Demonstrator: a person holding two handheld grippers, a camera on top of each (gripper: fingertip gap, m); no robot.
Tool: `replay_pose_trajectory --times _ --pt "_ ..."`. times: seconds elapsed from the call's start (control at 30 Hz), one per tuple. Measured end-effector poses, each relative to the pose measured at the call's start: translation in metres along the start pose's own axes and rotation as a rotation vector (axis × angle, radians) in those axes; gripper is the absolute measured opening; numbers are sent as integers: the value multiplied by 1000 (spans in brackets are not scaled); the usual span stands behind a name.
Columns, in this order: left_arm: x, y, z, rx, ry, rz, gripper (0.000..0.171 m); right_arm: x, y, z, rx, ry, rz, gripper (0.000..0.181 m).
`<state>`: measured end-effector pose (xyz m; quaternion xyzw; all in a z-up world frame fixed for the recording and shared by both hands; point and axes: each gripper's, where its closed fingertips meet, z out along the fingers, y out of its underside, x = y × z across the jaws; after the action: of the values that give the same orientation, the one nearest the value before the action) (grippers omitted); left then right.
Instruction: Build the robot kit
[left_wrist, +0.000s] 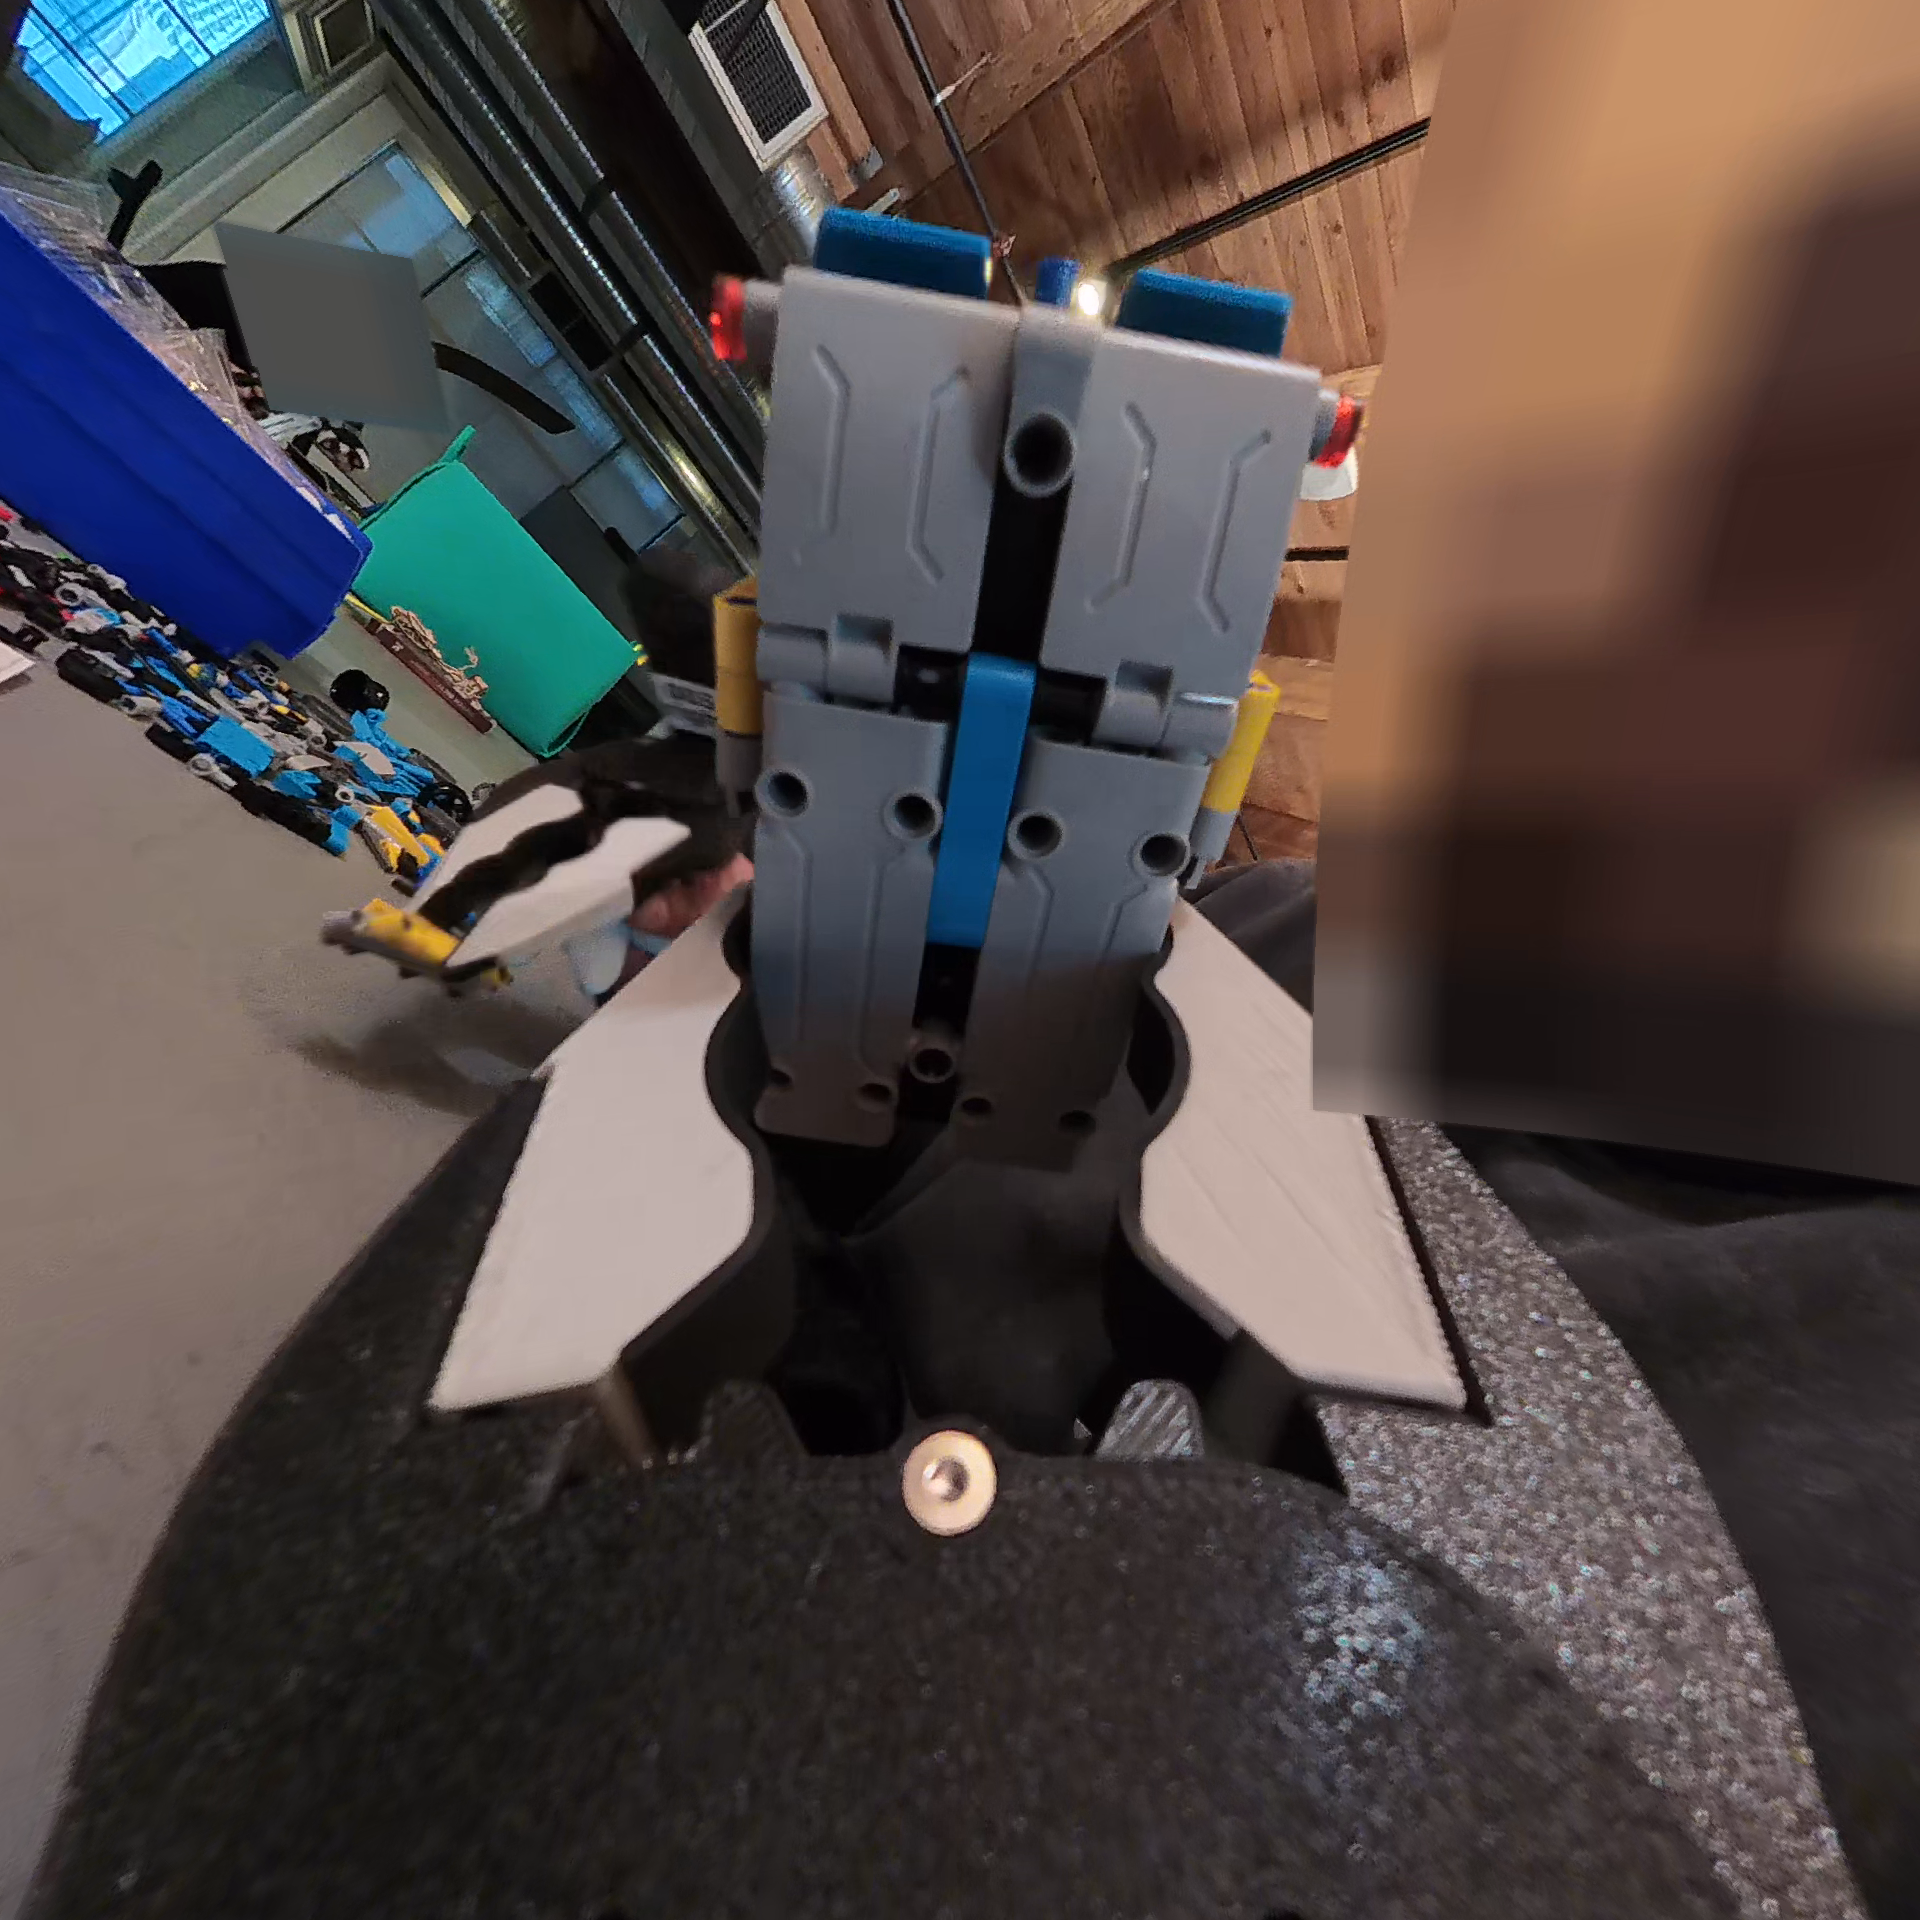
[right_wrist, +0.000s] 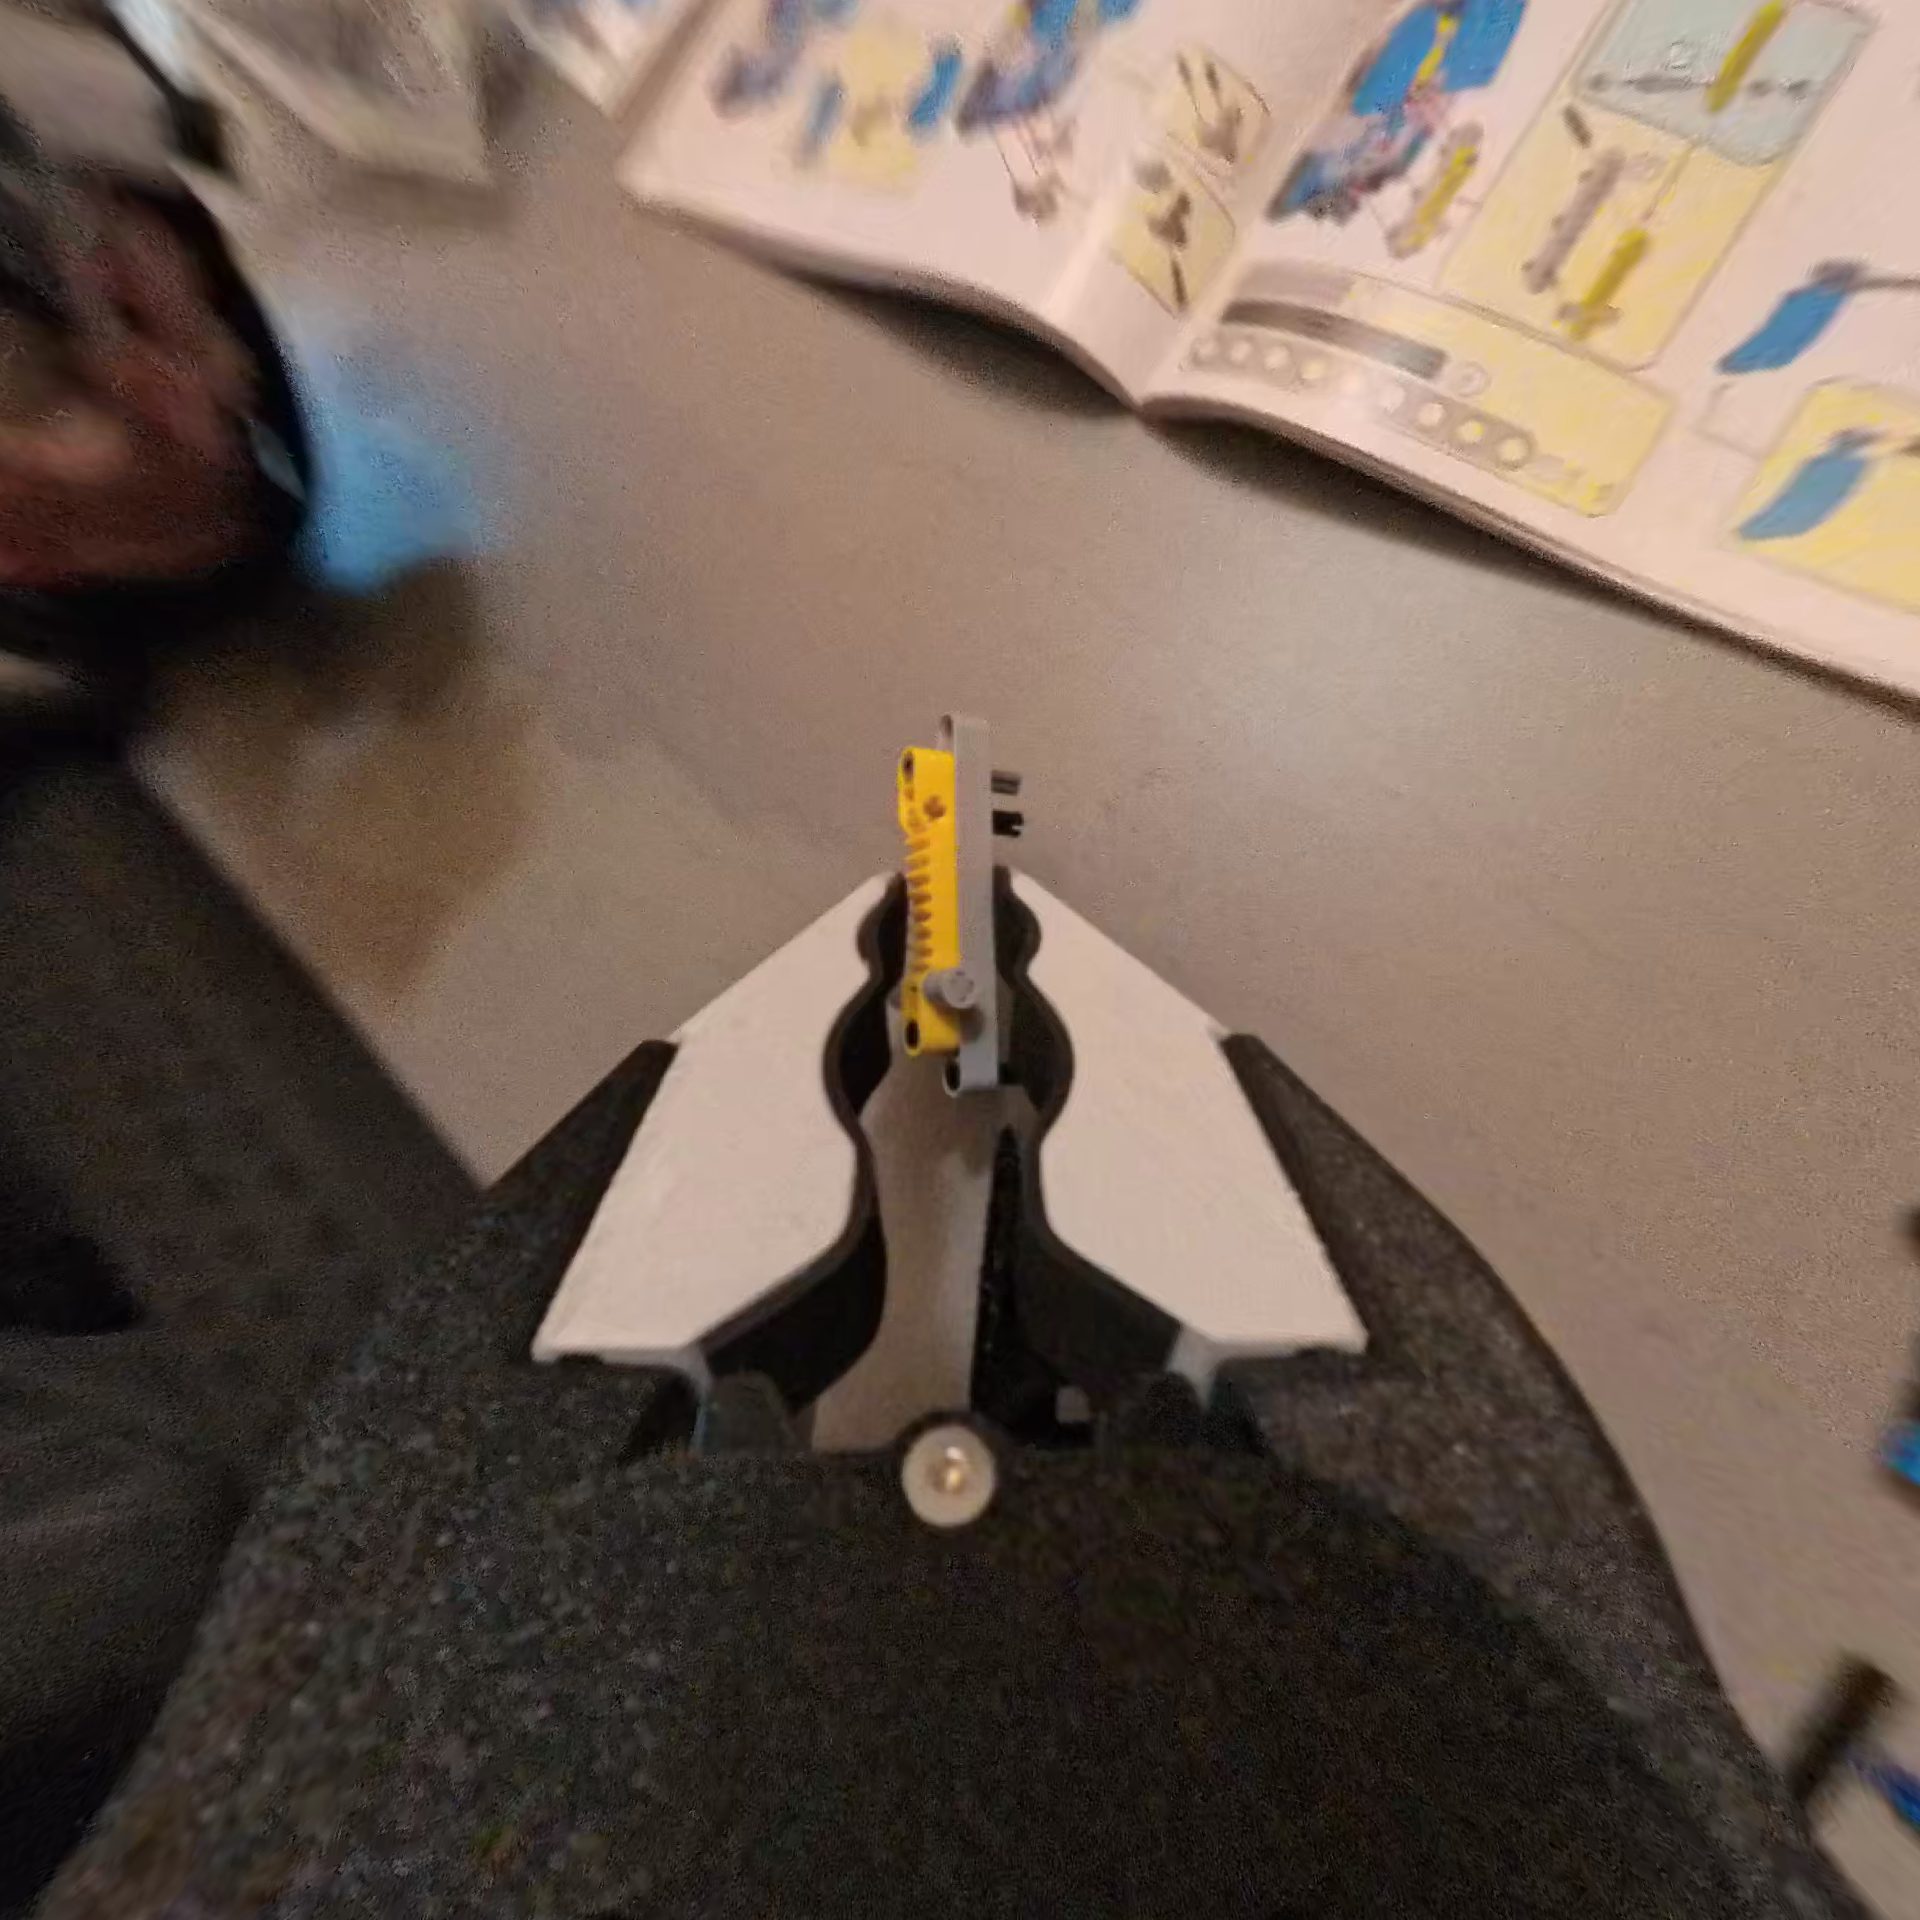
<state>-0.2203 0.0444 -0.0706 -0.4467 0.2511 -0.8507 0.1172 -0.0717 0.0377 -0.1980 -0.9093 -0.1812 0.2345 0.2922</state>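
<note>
Left claw (left_wrist: 951, 997) is clamping a chunky grey brick assembly (left_wrist: 1023, 665) (blue strip down its middle). Right claw (right_wrist: 951, 940) is pinching a small yellow-and-grey piece (right_wrist: 951, 904) above the tabletop (right_wrist: 1351, 831), an open instruction booklet (right_wrist: 1455, 260) lying beyond.

Grey table (right_wrist: 1143, 675), open booklet (right_wrist: 1351, 260), loose bricks (left_wrist: 260, 717)

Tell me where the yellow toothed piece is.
In the right wrist view, the yellow toothed piece stands pinched between the right gripper fingers, joined to a grey beam, above the table.
</note>
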Motion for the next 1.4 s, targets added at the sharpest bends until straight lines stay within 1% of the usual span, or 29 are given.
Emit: replay_pose_trajectory --times 0.03,0.07,0.1,0.13,0.17,0.23,0.37,0.43,0.5,0.53,0.57,0.6,0.63,0.7,0.73,0.77,0.8,0.83,0.87,0.9,0.97,1.0,1.07,1.1,1.17,1.23,1.3,1.4 --pt "1 -1 -1 4 5 2 69 -9 -9 -4 49 -165 156 15" --pt "2 -2 -1 7 10 5 69 -10 -6 -4 18 -284 291 16" --pt "3 -2 -1 9 14 8 69 -7 6 0 -58 -344 373 16" --pt "4 -2 -1 10 17 10 69 2 12 4 -78 -322 381 16" --pt "5 -2 -1 9 19 10 69 12 17 8 -90 -266 359 16" --pt "5 -1 -1 5 21 11 69 15 19 8 -110 -234 298 16" --pt "4 0 0 -3 18 11 69 42 17 5 -129 52 19 17" --pt "4 1 0 -3 18 6 69 42 18 5 -154 84 -57 18" --pt "4 1 0 -3 17 5 69 40 15 5 -146 98 -83 19" --pt "4 1 0 -2 16 5 69 39 14 4 -143 110 -104 15" --pt "4 1 0 -2 16 6 69 39 13 4 -148 123 -121 14" --pt "4 1 0 -2 16 6 70 34 16 4 -168 101 -114 14" --pt "4 1 0 -2 17 5 69 22 16 6 -170 25 -76 14" --pt "5 1 1 -4 21 3 69 0 6 4 -104 -162 76 15" --pt "6 2 1 -4 26 1 69 -20 -1 -2 -73 -352 205 14" --pt "7 2 1 -5 31 0 69 -39 -4 -11 -87 -559 356 14" --pt "7 3 2 -8 33 0 69 -47 0 -14 -127 -670 453 14" --pt "8 3 2 -11 34 0 69 -49 8 -11 -163 -682 476 14" --pt "8 4 2 -15 36 0 69 -46 23 -3 -223 -633 462 15" --pt "8 5 3 -18 36 0 69 -31 37 9 -264 -482 392 15" --pt "8 6 3 -24 33 2 69 -25 37 13 -237 -360 206 15" --pt "7 6 4 -26 32 2 69 -18 35 14 -221 -275 105 15" --pt "7 6 3 -24 33 1 69 5 26 13 -173 -56 -54 17" --pt "8 6 3 -22 34 -1 69 10 22 10 -153 5 -119 17" --pt "8 6 3 -21 34 -2 69 0 12 5 -88 16 -204 29" --pt "8 6 4 -23 33 -1 69 -2 4 1 -44 88 -273 32" --pt "7 7 4 -26 30 2 69 -3 5 0 -58 158 -338 34" --pt "7 7 4 -27 31 1 69 -12 10 3 -77 208 -439 34"
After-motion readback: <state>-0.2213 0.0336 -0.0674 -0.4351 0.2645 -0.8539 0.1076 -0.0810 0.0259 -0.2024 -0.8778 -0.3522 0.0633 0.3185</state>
